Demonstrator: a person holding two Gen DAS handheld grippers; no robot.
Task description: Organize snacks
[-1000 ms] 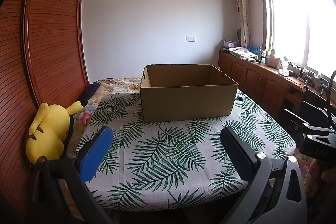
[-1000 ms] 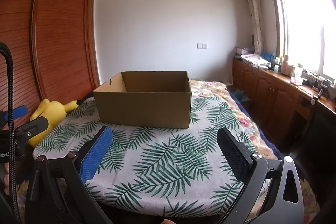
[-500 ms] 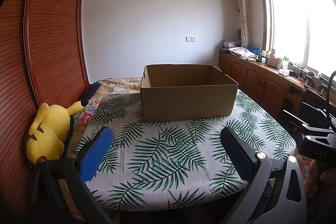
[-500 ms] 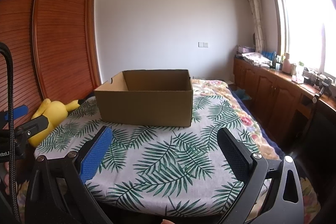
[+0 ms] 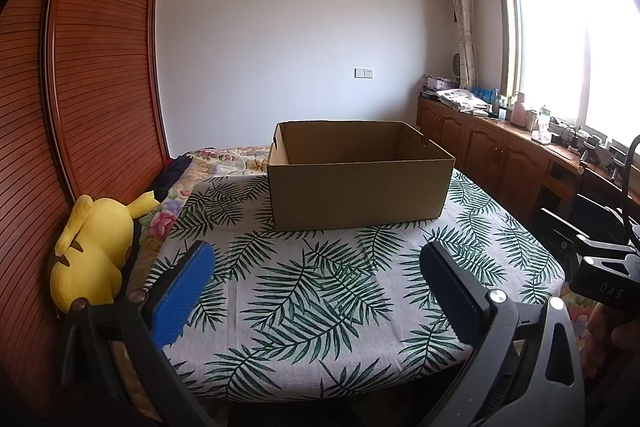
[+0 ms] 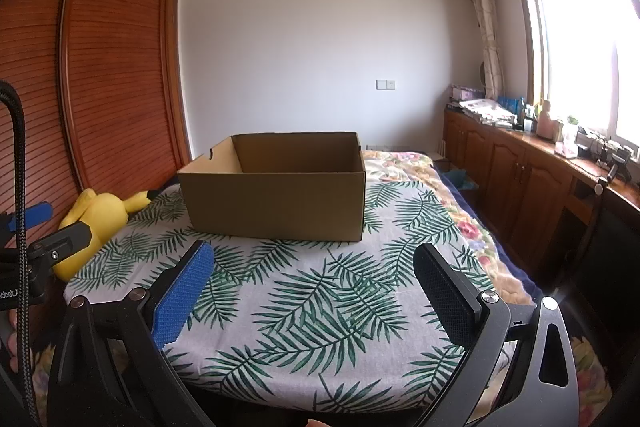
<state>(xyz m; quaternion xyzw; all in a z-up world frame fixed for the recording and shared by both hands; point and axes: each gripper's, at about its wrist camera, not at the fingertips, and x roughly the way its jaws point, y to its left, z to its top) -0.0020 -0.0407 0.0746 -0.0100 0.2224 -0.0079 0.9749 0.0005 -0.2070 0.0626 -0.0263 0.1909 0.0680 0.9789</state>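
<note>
Both the left gripper (image 5: 316,267) and the right gripper (image 6: 310,265) are hovering at lower frame, jaws spread and holding nothing, facing the open cardboard box (image 5: 358,173) at centre (no snacks showing, its floor hidden), fitting either packing ahead or packing done.

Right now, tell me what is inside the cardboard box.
Only bare brown inner walls show inside the cardboard box; nothing rises above its rim. Its near wall hides the floor in both views, so low-lying contents cannot be ruled out. Both tools, left and right, are open and short of it.

A plain brown cardboard box (image 5: 358,193) sits upright and open-topped on the far half of the palm-leaf tablecloth (image 5: 304,291), its visible interior walls bare.
</note>
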